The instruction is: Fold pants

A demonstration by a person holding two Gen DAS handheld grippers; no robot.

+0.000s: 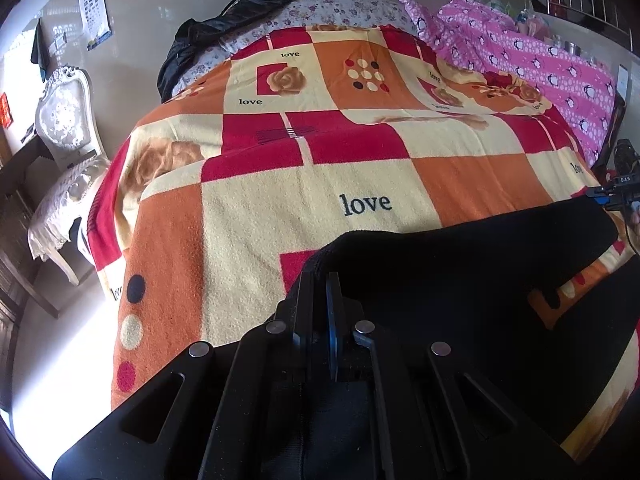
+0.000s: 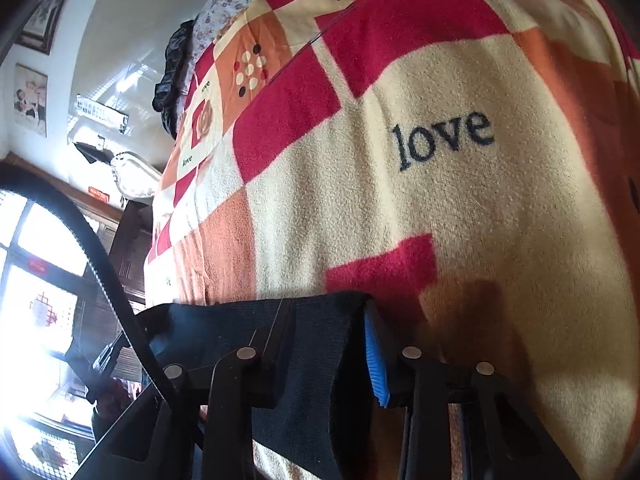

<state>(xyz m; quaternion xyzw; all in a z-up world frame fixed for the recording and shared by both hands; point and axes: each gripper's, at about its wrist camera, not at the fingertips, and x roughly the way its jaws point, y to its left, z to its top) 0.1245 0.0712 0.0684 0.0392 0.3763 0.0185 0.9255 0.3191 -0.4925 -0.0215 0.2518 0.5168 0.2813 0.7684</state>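
Note:
The black pants (image 1: pixel 460 256) are stretched across the near part of the bed. My left gripper (image 1: pixel 320 280) is shut on their left edge, the cloth pinched between its two fingers. My right gripper (image 2: pixel 326 320) is shut on the other edge of the pants (image 2: pixel 304 360), dark cloth lying between the black finger and the blue-padded finger (image 2: pixel 376 360). The right gripper also shows at the far right of the left wrist view (image 1: pixel 616 194), holding the pants' far corner. Both grippers hold the cloth just above the blanket.
A red, orange and cream checked "love" blanket (image 1: pixel 320 160) covers the bed. A black jacket (image 1: pixel 208 36) and a pink penguin quilt (image 1: pixel 540 64) lie at the bed's far end. A white ornate chair (image 1: pixel 64 128) stands left of the bed.

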